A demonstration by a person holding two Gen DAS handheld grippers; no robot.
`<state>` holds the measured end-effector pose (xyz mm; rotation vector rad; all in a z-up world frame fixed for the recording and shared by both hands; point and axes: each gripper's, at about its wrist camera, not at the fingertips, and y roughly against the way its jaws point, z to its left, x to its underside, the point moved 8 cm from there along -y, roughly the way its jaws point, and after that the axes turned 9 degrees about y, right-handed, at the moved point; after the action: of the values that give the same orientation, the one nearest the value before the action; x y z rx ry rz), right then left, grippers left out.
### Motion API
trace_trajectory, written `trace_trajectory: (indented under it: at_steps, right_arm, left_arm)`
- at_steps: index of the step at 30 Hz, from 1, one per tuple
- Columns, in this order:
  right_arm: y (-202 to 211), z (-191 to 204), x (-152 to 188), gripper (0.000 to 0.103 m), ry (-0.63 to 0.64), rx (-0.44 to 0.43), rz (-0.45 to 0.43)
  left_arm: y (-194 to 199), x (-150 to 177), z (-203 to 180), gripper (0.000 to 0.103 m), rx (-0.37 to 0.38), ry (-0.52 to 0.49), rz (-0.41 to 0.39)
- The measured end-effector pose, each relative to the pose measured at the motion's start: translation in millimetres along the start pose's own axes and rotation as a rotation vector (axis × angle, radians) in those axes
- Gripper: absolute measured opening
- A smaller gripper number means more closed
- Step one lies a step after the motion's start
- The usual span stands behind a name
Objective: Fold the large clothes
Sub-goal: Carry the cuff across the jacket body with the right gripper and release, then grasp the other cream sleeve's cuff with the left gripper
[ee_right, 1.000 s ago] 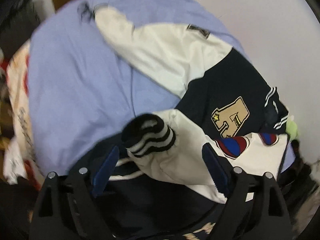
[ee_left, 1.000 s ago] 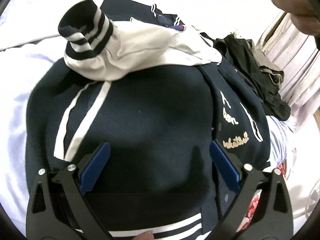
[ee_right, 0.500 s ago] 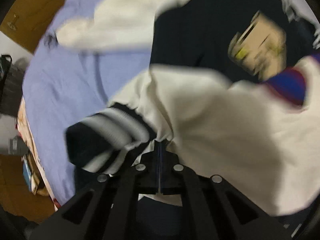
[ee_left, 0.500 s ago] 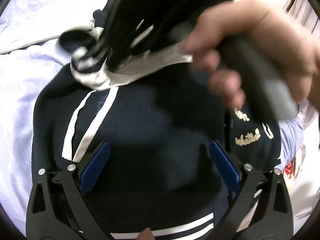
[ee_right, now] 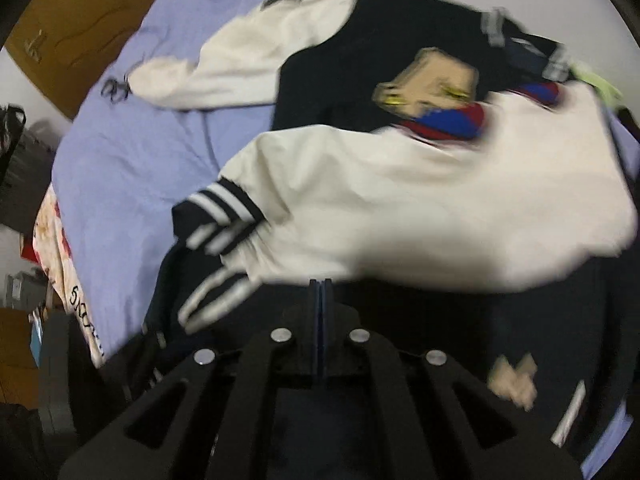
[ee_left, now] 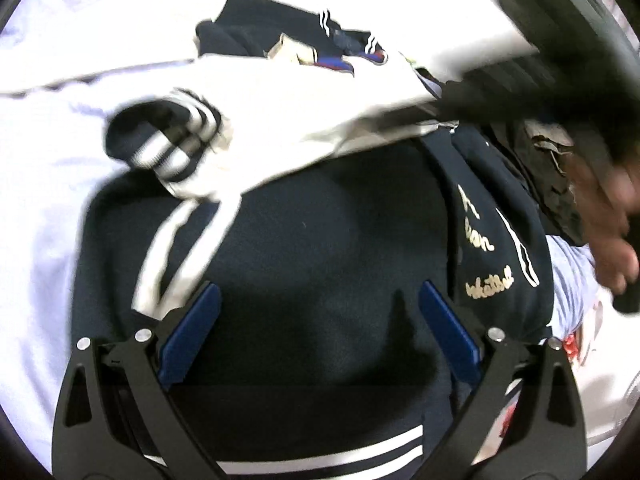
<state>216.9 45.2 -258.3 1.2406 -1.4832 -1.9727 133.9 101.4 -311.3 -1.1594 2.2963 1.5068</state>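
**Varsity jacket on bed, right fingers closed at cream sleeve**

The navy varsity jacket (ee_left: 320, 248) lies spread on a bed covered by a pale lilac sheet (ee_right: 132, 168). Its body faces up, with a tan letter patch (ee_right: 432, 80) and a red-and-blue patch (ee_right: 452, 120) on the chest, and cream script lettering (ee_left: 486, 280) near one front edge. The striped hem band (ee_left: 328, 456) sits at the lower edge of the left wrist view.

One cream sleeve (ee_right: 420, 208) is folded across the navy body, its navy-and-white striped cuff (ee_right: 218, 212) lying toward the sheet side. The other cream sleeve (ee_right: 232, 64) stretches outward over the sheet, away from the body.

The right gripper (ee_right: 320, 292) has its blue fingers pressed together. Their tips meet the lower edge of the folded sleeve; motion blur prevents confirming whether fabric is pinched between them. In the left wrist view, the hand (ee_left: 608, 220) holding this gripper appears blurred at the right edge.

The left gripper (ee_left: 318, 312) hovers over the navy body with its fingers (ee_left: 192, 332) wide apart and nothing between them.

A dark garment (ee_left: 548, 168) lies bunched beside the jacket. A brown cardboard box (ee_right: 76, 28) stands past the far edge of the bed.
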Motion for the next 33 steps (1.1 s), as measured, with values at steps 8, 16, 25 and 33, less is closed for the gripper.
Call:
trace_trajectory:
  at_steps: [8, 16, 25, 33]
  right_arm:
    - [39.0, -31.1, 134.4, 0.004, -0.246, 0.074, -0.164]
    - [19.8, -38.2, 187.9, 0.004, -0.460, 0.104, -0.274]
    - [-9.4, -43.8, 195.9, 0.003, -0.498, 0.106, -0.286]
    - [-25.5, -42.9, 196.3, 0.003, -0.437, 0.144, -0.250]
  left_arm:
    - [64.6, -51.2, 69.8, 0.097, -0.027, 0.147, -0.113]
    - [131.0, -150.6, 178.6, 0.097, -0.087, 0.233, -0.219]
    - [129.1, -234.6, 293.3, 0.097, -0.148, 0.376, -0.272]
    - [84.6, -266.3, 391.7, 0.097, -0.249, 0.538, -0.271]
